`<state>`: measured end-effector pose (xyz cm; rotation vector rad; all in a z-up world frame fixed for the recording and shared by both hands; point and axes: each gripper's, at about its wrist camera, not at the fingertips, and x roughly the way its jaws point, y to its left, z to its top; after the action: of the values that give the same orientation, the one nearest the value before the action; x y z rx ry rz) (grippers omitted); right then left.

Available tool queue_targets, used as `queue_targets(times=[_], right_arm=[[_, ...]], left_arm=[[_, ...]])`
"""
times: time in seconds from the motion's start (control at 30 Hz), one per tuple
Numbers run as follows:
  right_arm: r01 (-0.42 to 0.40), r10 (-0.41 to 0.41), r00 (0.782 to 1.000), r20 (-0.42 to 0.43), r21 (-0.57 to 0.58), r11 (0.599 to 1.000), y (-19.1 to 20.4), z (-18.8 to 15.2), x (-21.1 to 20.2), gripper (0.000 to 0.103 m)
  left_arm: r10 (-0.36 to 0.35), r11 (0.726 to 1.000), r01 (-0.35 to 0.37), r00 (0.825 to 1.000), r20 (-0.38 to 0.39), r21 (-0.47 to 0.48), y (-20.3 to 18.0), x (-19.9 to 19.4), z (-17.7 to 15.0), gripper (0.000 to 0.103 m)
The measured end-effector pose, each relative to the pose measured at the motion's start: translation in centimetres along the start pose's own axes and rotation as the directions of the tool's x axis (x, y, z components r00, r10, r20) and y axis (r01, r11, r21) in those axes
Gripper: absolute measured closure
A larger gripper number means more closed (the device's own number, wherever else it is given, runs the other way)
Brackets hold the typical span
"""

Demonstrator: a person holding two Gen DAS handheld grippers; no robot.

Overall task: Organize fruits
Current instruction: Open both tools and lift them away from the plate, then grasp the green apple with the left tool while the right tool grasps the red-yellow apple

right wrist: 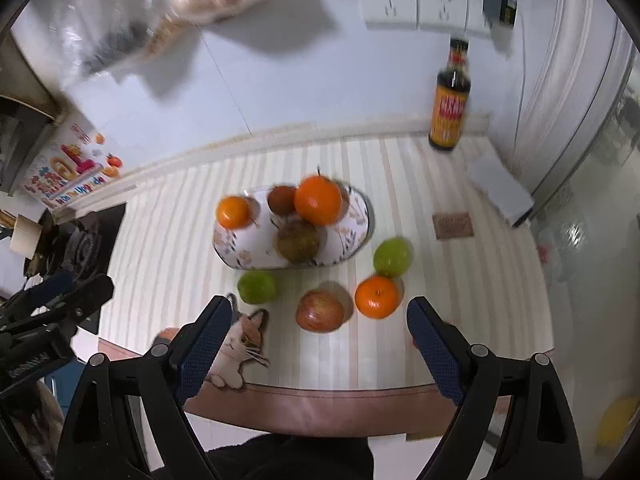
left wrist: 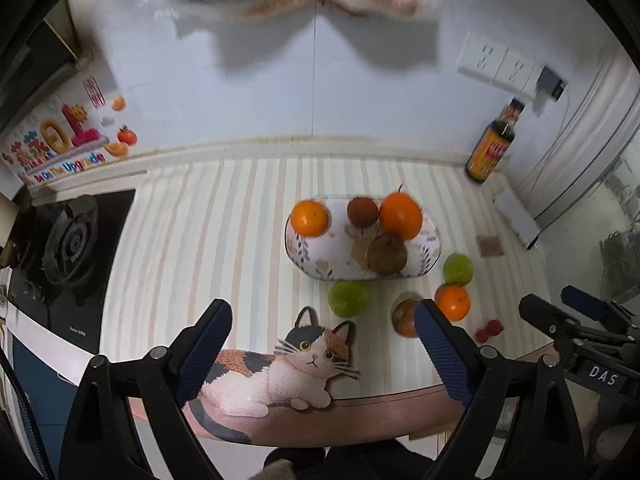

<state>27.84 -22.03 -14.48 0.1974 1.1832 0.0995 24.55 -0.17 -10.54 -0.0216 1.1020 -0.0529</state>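
Observation:
A floral oval plate (left wrist: 320, 264) (right wrist: 236, 248) on the striped mat holds two oranges (left wrist: 309, 218) (left wrist: 401, 216), a dark red-brown fruit (left wrist: 362, 211) and a brown pear-like fruit (left wrist: 387, 253). On the mat in front of the plate lie two green fruits (right wrist: 257, 287) (right wrist: 392, 257), a red apple (right wrist: 320, 311) and a small orange (right wrist: 377, 296). My left gripper (left wrist: 322, 316) hangs open above the cat picture with nothing between its fingers. My right gripper (right wrist: 320, 316) is open above the apple, clear of it.
A dark sauce bottle (right wrist: 449, 100) stands at the back right by the wall sockets (right wrist: 416, 4). A gas burner (left wrist: 68, 244) lies left of the mat. A small brown card (right wrist: 453, 225) and a white box (right wrist: 500, 188) are at the right. Small red items (left wrist: 489, 330) lie near the mat's front edge.

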Motion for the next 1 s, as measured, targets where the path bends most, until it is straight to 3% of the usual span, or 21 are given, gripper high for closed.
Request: queue_targets(times=[0.17, 0.3, 0.47, 0.57, 0.73, 0.87, 1.0], right_arm=[[-0.070, 0.084, 0.984, -0.156, 0.096, 0.993, -2.3, -0.4, 8.9, 0.011], [-0.101, 0.157, 0.952, -0.262, 0.213, 0.972, -4.1, -1.4, 15.8, 0.013], [-0.100, 0.192, 0.926, -0.325, 0.278, 0.955, -4.8, -2.3, 21.1, 0.018], [-0.137, 0.240, 0.909, -0.341, 0.300, 0.944, -4.8, -2.5, 23.2, 0.035], [-0.123, 0.204, 0.914, -0.350, 0.241, 0.963, -4.5, -2.5, 23.2, 0.036], [-0.096, 0.168, 0.912, -0.375, 0.202, 0.975, -4.6, -3.1, 22.5, 0.036], [-0.099, 0.180, 0.907, -0.381, 0.222, 0.970, -5.1, -3.5, 22.5, 0.035]], left_arm=[[0.046, 0.999, -0.047, 0.993, -0.113, -0.006, 0.2, 6.0, 0.3, 0.005], [0.051, 0.997, -0.063, 0.972, -0.229, -0.045, 0.9, 11.0, 0.3, 0.005], [0.004, 0.993, -0.044, 0.940, -0.340, -0.111, 1.6, 16.0, 0.2, 0.005], [-0.032, 0.989, -0.028, 0.920, -0.391, -0.146, 1.8, 18.4, 0.4, 0.005], [-0.086, 0.984, 0.002, 0.884, -0.459, -0.181, 1.2, 22.0, 0.7, 0.005], [-0.098, 0.988, 0.023, 0.860, -0.501, -0.154, -0.1, 24.3, 0.7, 0.005], [-0.092, 0.992, 0.035, 0.849, -0.520, -0.118, -1.6, 26.0, 0.6, 0.005]])
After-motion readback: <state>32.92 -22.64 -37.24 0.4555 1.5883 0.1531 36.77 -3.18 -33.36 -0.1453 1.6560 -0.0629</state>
